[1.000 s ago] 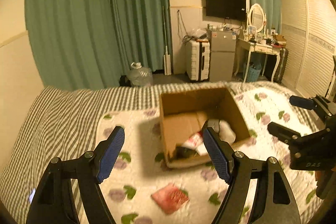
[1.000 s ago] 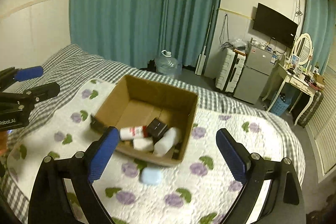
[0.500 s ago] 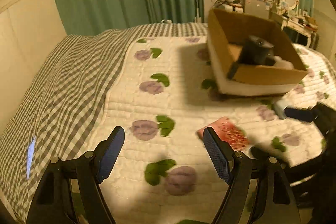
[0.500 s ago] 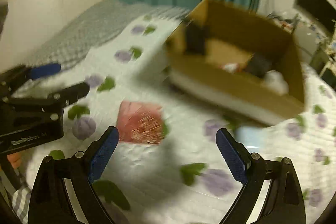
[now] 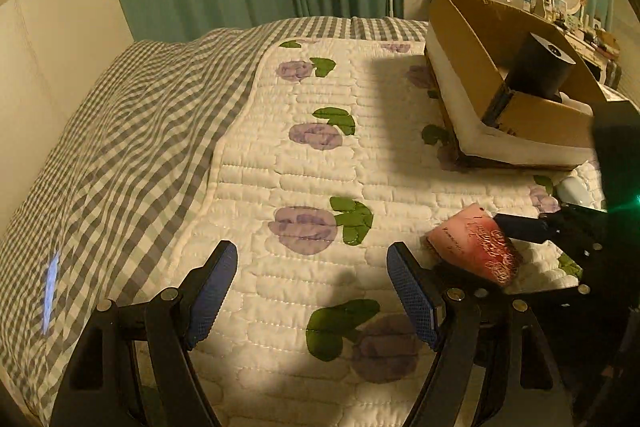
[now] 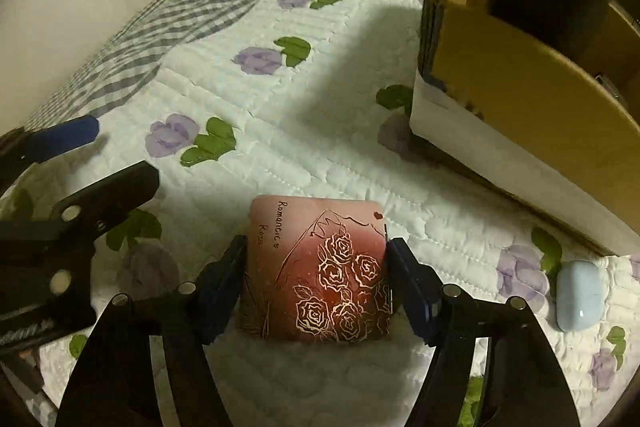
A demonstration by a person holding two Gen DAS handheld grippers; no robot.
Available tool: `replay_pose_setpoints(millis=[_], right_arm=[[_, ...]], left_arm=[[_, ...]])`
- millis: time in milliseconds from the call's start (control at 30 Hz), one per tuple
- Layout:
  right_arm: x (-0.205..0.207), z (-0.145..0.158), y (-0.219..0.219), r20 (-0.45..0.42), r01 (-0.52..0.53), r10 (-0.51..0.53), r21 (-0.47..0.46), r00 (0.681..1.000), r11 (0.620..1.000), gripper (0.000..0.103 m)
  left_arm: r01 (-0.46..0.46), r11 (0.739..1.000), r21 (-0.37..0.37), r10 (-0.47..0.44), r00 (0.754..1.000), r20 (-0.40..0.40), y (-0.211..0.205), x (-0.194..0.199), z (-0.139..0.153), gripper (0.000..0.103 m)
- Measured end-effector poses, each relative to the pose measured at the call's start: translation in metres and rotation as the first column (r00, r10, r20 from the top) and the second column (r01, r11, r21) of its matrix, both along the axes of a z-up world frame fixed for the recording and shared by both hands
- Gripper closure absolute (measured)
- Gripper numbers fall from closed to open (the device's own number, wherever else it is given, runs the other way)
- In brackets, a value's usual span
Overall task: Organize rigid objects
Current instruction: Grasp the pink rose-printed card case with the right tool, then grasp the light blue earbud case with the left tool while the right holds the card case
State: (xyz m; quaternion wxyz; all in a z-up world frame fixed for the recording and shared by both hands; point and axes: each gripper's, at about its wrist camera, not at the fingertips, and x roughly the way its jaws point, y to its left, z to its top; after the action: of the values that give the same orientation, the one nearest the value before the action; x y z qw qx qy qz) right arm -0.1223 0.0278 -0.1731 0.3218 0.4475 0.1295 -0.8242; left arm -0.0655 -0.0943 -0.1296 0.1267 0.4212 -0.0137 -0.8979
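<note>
Right wrist view shows the right gripper (image 6: 316, 267) with both pads against the sides of the red rose tin (image 6: 320, 271) at lower centre on the quilt (image 6: 280, 131), a pickup underway, so next comes lifting it toward the cardboard box (image 6: 520, 99) at upper right, while the left gripper (image 5: 312, 291) hangs wide and empty.

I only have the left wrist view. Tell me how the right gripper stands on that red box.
Observer: The right gripper has a pad against each side of the red rose-print box.
Operator: Read me its lid.
Observer: It says "Romantic Rose" above line-drawn roses.
Operator: Describe that pale thing by the cardboard box.
Observer: A light blue rounded case lies on the quilt, right of the red box, just in front of the cardboard box.
</note>
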Motion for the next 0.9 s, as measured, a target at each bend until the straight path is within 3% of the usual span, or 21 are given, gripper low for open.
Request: replay_pose_setpoints(millis=[233,467,733,900], right_arm=[[0.015,0.037,0.042,-0.111,0.060,-0.058,0.014,0.992,0.998,0.034],[0.011,0.068,0.120,-0.168,0.183,-0.179,0.010,0.969,0.983,0.034],[-0.008,0.085,0.190,-0.252,0.250,-0.229,0.054,0.940,0.967,0.034],[-0.020,0.076,0.222,-0.230,0.296,-0.283,0.023,0.931,0.955,0.034]], left_arm=[[0.027,1.000,-0.009,-0.028,0.999,-0.019,0.015,0.002,0.012,0.023],[0.091,0.996,0.014,-0.091,0.996,-0.023,0.053,-0.008,0.016,0.023],[0.188,0.981,0.043,-0.187,0.982,-0.029,0.125,-0.030,0.014,0.023],[0.256,0.964,0.080,-0.255,0.967,-0.023,0.169,-0.050,-0.002,0.023]])
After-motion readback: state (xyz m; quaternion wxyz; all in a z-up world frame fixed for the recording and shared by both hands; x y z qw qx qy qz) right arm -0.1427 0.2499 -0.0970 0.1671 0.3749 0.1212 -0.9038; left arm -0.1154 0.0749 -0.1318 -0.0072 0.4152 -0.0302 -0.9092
